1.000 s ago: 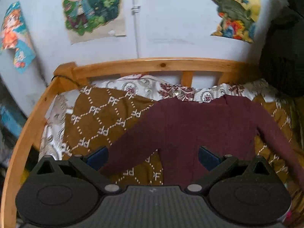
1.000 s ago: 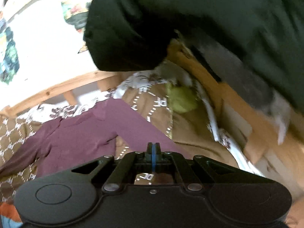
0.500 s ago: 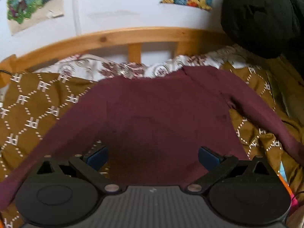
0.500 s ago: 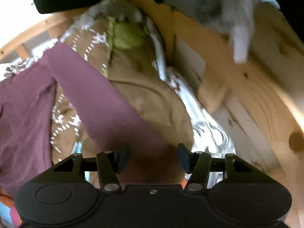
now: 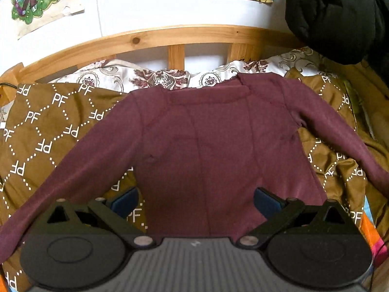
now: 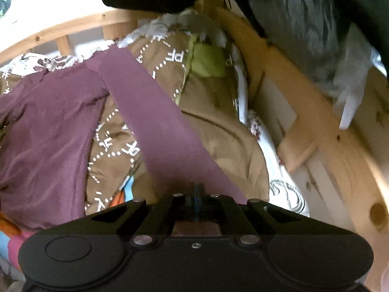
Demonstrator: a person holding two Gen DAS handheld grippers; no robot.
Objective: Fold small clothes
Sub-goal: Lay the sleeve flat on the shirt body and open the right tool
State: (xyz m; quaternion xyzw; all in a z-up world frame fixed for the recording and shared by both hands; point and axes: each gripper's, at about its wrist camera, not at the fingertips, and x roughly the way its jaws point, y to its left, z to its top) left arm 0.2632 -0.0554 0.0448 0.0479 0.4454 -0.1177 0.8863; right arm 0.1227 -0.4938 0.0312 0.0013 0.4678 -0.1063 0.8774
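A maroon long-sleeved top [image 5: 214,146] lies spread flat on a brown patterned blanket [image 5: 43,131], neck toward the headboard, both sleeves stretched outward. My left gripper [image 5: 194,200] is open and empty, hovering over the top's lower hem. In the right wrist view the top's right sleeve [image 6: 158,126] runs down to my right gripper [image 6: 197,194], whose jaws are shut on the sleeve's cuff end. The cuff itself is hidden behind the fingers.
A wooden headboard rail [image 5: 170,36] runs across the back and a wooden side rail [image 6: 304,112] on the right. A black garment [image 5: 335,17] hangs at the upper right. A green item [image 6: 206,58] lies near the corner. Floral bedding [image 5: 155,77] shows beyond the blanket.
My left gripper swung right and now centres on the top's body. My right gripper was shut, opened over the sleeve half a second ago, and has now closed on its end.
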